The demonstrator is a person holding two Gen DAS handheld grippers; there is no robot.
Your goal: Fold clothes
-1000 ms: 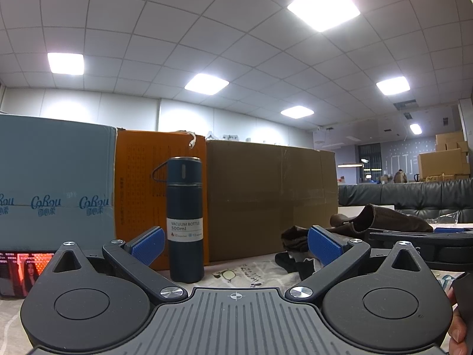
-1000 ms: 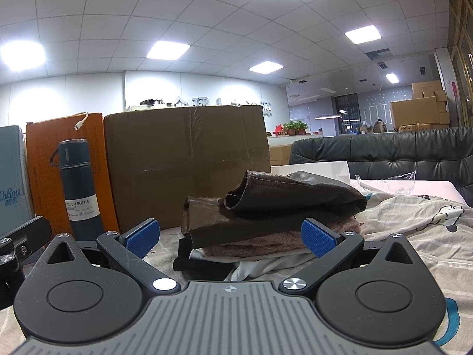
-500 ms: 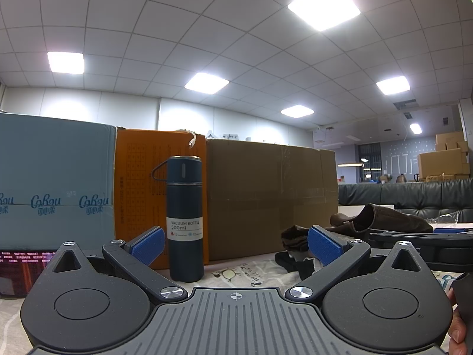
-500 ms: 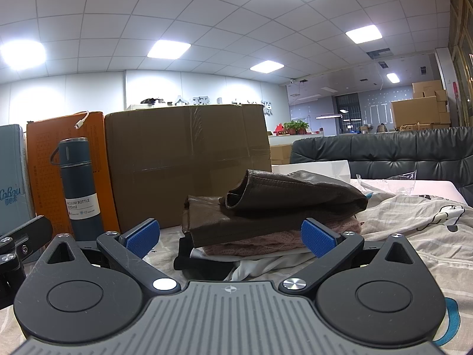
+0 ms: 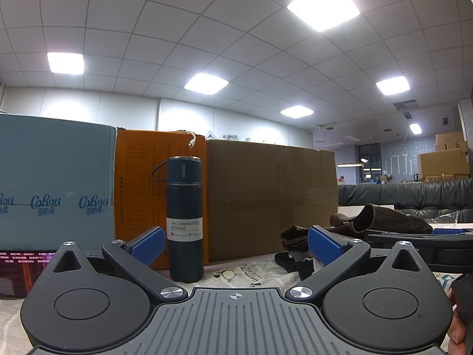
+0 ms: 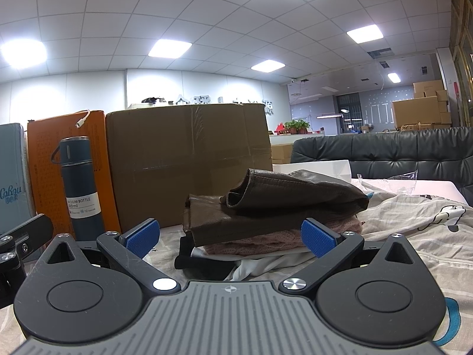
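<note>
One vacuum bottle [image 5: 184, 222], three boxes [image 5: 270, 198], one clothes pile [image 6: 275, 216], two hand-held grippers [image 6: 230, 236].

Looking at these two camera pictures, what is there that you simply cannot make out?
- Bottom of the clothes pile, right wrist view: the gripper body hides its front edge.
- Same pile in the left wrist view: the right finger pad covers part of it.
- Small print on the vacuum bottle label: too small.
- Screen at the left edge, left wrist view: cut off, text unreadable.
- Person's hand: only a sliver at the corner.
</note>
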